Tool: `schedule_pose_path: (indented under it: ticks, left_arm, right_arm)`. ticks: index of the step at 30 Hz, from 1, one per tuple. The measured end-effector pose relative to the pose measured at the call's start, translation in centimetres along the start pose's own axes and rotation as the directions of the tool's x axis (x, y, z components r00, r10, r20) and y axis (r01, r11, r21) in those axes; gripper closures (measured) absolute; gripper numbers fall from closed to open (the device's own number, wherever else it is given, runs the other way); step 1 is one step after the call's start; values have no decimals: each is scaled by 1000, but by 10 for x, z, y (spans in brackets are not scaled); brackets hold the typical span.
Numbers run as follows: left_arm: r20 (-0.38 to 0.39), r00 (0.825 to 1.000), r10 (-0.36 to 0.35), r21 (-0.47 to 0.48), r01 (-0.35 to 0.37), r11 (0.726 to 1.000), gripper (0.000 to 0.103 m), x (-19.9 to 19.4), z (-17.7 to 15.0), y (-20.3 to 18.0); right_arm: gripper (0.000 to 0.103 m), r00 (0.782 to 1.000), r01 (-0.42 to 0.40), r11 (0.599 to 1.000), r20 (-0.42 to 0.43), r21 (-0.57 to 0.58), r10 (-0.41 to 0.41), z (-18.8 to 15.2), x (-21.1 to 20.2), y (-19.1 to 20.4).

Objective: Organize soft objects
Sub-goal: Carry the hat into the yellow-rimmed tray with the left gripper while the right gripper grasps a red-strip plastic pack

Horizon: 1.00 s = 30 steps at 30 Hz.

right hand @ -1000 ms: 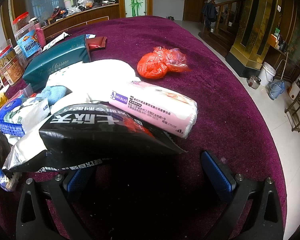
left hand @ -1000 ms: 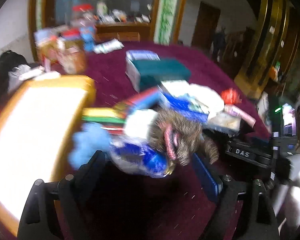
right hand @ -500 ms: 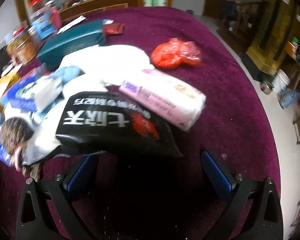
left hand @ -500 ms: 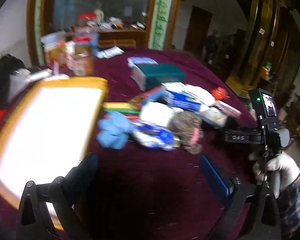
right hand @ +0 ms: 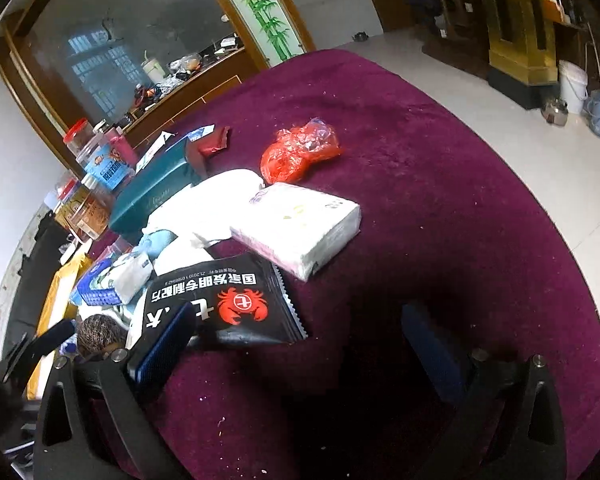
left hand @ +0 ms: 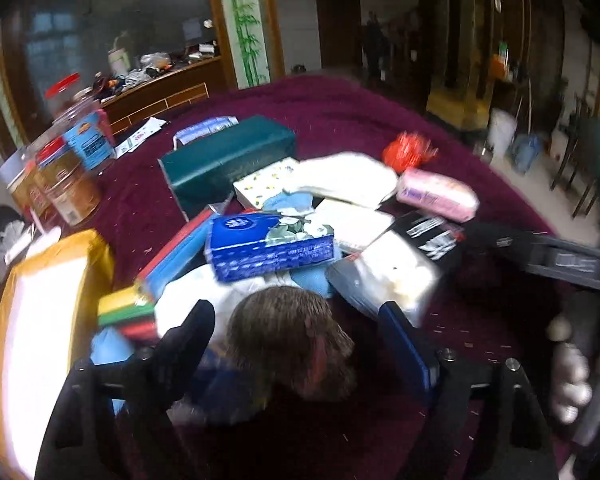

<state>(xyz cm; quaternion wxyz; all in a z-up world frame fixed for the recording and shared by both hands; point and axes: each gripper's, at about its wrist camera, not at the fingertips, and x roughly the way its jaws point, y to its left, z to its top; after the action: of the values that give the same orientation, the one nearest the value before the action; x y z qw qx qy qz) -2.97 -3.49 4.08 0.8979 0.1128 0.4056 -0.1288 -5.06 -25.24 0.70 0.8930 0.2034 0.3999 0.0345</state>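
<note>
cloth: bare right of pile | black packet: near edge

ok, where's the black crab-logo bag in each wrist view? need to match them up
Left wrist: black bag right of centre, blurred, below the pink tissue pack.
Right wrist: black bag lower left of centre, crab logo showing, its near edge behind the left finger.
Shared landmark: red plastic bag, behind the pink pack in both.

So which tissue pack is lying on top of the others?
The blue floral tissue pack. It rests tilted atop the pile, unlike the pink pack lying alone on the cloth.
</note>
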Motion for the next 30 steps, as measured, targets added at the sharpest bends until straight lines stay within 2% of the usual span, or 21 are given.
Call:
schedule_pose_path:
  ticks: [1,2,5,6,9,11,16,20,23,25,27,28,30]
  left_arm:
    - [-14,1000,27,13,-27,1000,42,5,-1,-1]
    - [-4,998,63,36,-63,997,42,7,-3,-2]
    - [16,1000,7,-14,-7,1000,44,-7,-10,9]
    - [32,999,-26,-50,27,998,44,-16,-13,17]
    - [90,994,-64,-114,75,991,44,-44,-20,34]
    - [136,986,-96,-170,119,978,44,-70,-30,52]
    - [213,969,-125,-299,187,936,43,-124,-64,104]
    - [240,966,-91,-369,178,912,43,-146,-87,138]
    - [249,966,-71,-417,173,892,43,-154,-103,159]
    - [250,966,-62,-445,171,879,43,-156,-113,170]
    - [254,966,-55,-472,173,864,43,-159,-123,183]
    - [255,965,-54,-485,176,857,43,-160,-127,189]
    - [259,964,-56,-504,184,844,43,-162,-133,199]
  right_arm:
    - [0,1000,5,1000,3,-8,-5,-1,-1,3]
    - [0,1000,11,1000,9,-17,-11,0,-4,1]
    - [0,999,20,999,32,-34,-19,0,-11,6]
    - [0,999,18,999,34,-35,-17,0,-13,5]
    - [0,999,19,999,34,-38,-17,1,-9,7]
    - [0,999,23,999,35,-43,-22,1,-7,11]
    - [2,998,24,996,55,-82,-20,-1,-14,19]
    - [2,996,-80,984,33,-158,86,5,-34,56]
    - [4,994,-94,931,20,-354,108,12,-39,118]
    - [7,998,-64,885,-13,-461,65,11,-25,150]
    - [7,999,-48,858,-37,-512,34,6,-12,171]
    - [8,997,-65,836,-60,-544,39,2,-6,188]
    - [13,994,-100,819,-96,-565,55,-4,3,210]
